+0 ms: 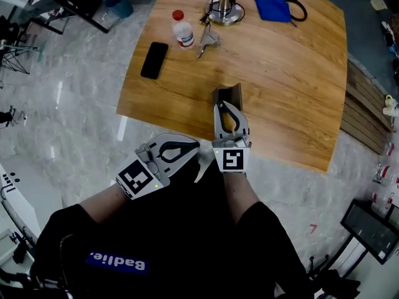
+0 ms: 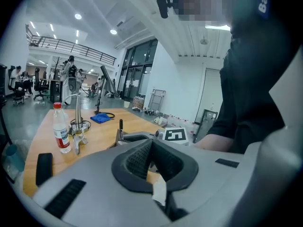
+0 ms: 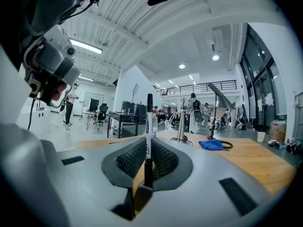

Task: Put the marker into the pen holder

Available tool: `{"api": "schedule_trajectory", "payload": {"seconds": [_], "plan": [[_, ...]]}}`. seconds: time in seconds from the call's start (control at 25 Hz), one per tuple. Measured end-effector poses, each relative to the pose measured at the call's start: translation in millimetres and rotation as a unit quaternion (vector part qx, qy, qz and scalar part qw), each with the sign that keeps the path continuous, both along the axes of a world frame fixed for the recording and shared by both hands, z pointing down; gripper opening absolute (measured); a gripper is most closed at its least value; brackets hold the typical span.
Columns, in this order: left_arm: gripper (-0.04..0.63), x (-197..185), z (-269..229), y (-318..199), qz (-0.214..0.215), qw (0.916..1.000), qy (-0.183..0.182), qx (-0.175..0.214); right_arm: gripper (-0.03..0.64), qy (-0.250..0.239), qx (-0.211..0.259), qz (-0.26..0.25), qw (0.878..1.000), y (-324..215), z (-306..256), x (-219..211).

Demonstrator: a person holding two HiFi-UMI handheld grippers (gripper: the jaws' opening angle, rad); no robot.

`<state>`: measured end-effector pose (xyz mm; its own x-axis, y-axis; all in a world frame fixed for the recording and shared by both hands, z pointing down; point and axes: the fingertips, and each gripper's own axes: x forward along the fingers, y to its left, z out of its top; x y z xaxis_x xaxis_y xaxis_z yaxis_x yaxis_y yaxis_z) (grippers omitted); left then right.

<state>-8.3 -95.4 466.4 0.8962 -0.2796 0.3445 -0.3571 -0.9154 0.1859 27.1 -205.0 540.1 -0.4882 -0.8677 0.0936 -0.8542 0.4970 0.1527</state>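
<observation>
Marker (image 3: 149, 122) upright, cap end up, clamped between the pads of the right gripper (image 1: 227, 108), jaws closed tight on its barrel. The gripper sits at the near edge of the tabletop (image 1: 280, 86), tips pointing at the brown pen holder (image 1: 228, 94) and right beside it. From the head view I can't tell whether the marker's lower end is inside the holder yet.

Left gripper (image 1: 196, 146) is off the tabletop edge, just left of the right one, jaws closed together with nothing between them, tips aimed toward the right gripper.

Farther back: black phone (image 1: 154, 60) at left, water bottle (image 1: 182, 31) with red cap, blue cloth (image 1: 272, 8) at the far side.
</observation>
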Motion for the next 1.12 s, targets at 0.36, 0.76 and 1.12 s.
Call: {"api": "schedule_trajectory", "payload": {"seconds": [0.36,0.76,1.12], "plan": [[0.009,-6,9,4,0.007,0.9999,-0.005,-0.009,0.037,-0.013,-0.019,0.023,0.999,1,17,5],[0.009,-8,8,5,-0.006,0.9997,0.0,-0.024,0.037,-0.022,-0.08,0.041,0.996,3,41,10],[0.009,-11,6,6,-0.008,0.9997,0.006,-0.023,0.037,-0.002,-0.114,0.042,0.993,5,57,9]]}}
